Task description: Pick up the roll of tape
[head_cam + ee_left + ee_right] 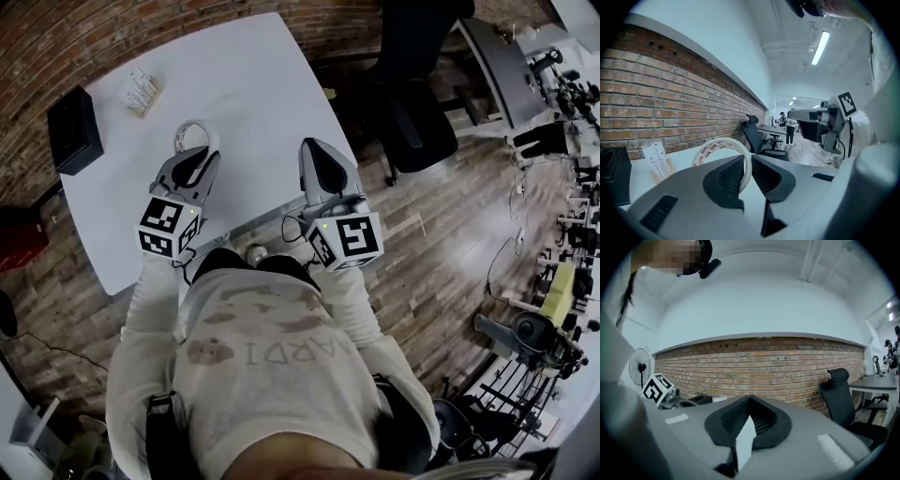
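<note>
White tape roll [715, 147] pinched in left fingers [730, 176], seemingly off table [253, 84] | right fingers [730, 418] closed, level

White table [253, 84] — black box [73, 129], card stand [142, 91]

Head view looks steeply down on the table [253, 75]; both gripper views share the brick wall [670, 93].

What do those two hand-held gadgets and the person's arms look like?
The left gripper and the right gripper are grey, wedge-shaped shells with black ribbed fingers. Each carries a cube of black-and-white square markers, and thin black cables hang beneath. The person wears pale long sleeves.
</note>
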